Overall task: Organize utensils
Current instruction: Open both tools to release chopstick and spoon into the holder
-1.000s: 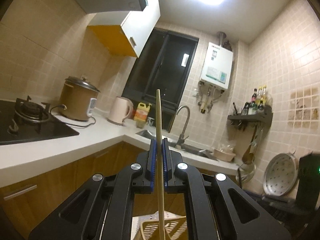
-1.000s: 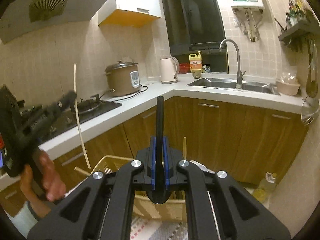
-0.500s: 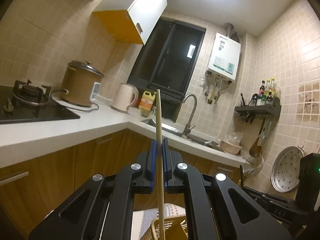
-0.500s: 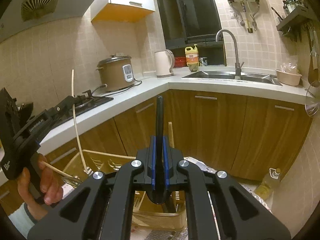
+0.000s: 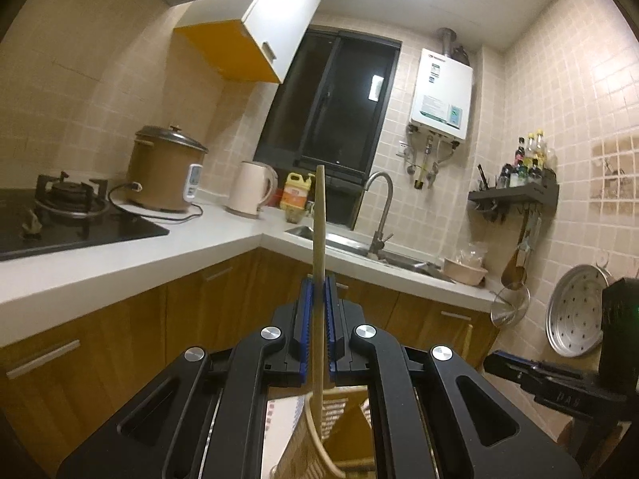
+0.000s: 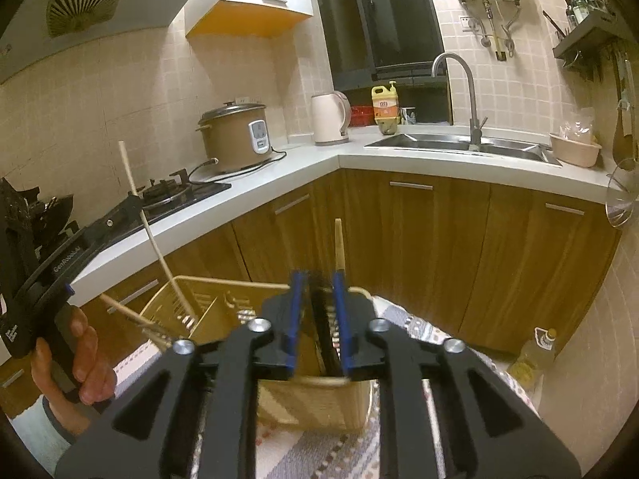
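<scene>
Our left hand-held gripper (image 5: 316,327) is clamped on a long pale wooden stick (image 5: 318,239), likely a chopstick, held nearly upright between the blue pads; its lower end reaches down into the yellowish slotted basket (image 6: 223,299); in the right wrist view a hand (image 6: 86,363) grips that tool's handle at the left edge. Our right hand-held gripper (image 6: 317,319) has its jaws opening, with a dark utensil handle (image 6: 323,327) standing between them and not pressed by the pads, though blur makes contact hard to judge; it sits in the basket's near compartment beside an upright wooden handle (image 6: 339,245); the basket rests on a patterned cloth (image 6: 319,455).
</scene>
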Tool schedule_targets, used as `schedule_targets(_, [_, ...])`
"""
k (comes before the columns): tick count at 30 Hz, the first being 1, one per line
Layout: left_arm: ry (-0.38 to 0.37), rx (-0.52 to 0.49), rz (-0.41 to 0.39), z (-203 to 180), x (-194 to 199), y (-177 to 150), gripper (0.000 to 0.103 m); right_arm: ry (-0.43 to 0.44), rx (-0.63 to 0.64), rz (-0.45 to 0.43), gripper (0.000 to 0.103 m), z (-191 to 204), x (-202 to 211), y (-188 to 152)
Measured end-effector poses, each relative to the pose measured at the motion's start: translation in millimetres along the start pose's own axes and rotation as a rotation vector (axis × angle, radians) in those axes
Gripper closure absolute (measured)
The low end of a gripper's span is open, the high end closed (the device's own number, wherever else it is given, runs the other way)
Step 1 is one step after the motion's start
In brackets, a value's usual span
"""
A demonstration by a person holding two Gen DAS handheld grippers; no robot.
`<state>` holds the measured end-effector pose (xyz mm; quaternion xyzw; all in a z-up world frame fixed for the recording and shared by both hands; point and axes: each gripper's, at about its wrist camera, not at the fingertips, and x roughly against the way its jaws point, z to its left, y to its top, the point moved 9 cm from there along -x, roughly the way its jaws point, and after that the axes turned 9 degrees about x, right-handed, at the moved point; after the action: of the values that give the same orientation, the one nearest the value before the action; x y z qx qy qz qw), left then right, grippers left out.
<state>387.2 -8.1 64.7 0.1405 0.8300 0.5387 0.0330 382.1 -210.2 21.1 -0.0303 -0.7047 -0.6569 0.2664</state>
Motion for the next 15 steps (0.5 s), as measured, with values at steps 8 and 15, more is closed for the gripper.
schedule_targets(8, [-0.02, -0.009, 0.053, -5, 39, 12, 0.085, 0.0, -0.006, 0.03, 0.075, 11, 52, -4])
schedule_targets(15, [-0.088, 0.003, 0.278, -12, 14, 2, 0.082, 0.005, 0.01, 0.066, 0.069, 36, 93, -23])
